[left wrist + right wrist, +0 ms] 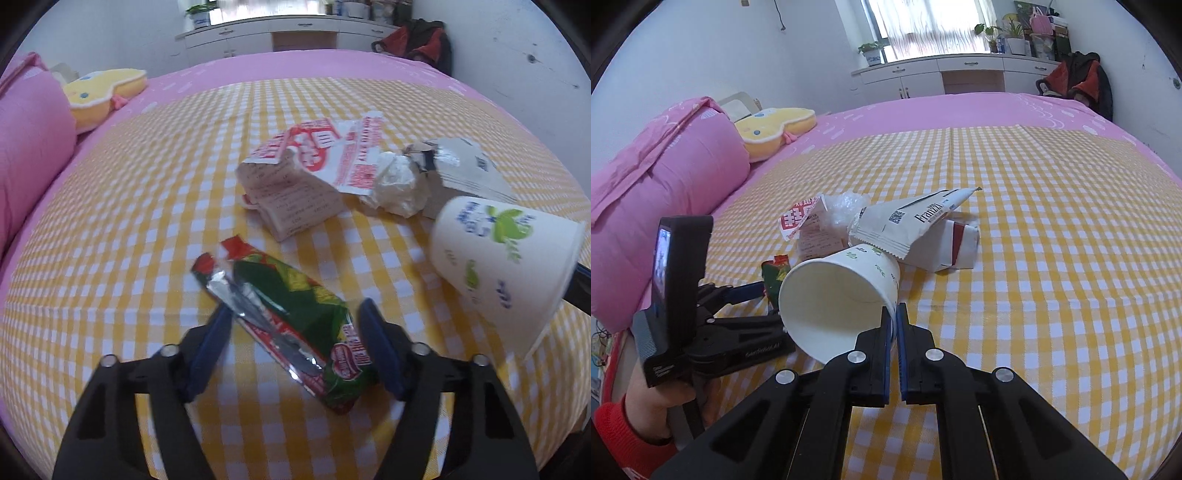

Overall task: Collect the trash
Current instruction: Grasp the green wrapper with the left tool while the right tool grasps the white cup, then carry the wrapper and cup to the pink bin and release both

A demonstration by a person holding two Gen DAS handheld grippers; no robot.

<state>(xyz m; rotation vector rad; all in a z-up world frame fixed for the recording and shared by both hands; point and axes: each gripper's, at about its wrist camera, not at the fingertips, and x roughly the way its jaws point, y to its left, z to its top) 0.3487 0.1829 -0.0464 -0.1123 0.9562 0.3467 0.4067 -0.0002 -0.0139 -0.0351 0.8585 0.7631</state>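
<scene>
On the bed's yellow-and-white checked cloth (pixel 1015 221), the right gripper (pixel 894 325) has its blue fingers (pixel 886 332) pinched on the rim of a white paper cup with green leaf print (pixel 842 291), tipped on its side with the mouth toward the camera. Just behind the cup lies a white crinkled wrapper reading "Franzzi" (pixel 905 225), over a white-and-red folded carton (pixel 955 243). Left of the cup, the left gripper (pixel 295 325) spreads its fingers wide around a green-and-red foil snack wrapper (pixel 291 321), not touching it. Beyond it sits a red-printed white paper bag (pixel 314 162); its writing is unreadable.
</scene>
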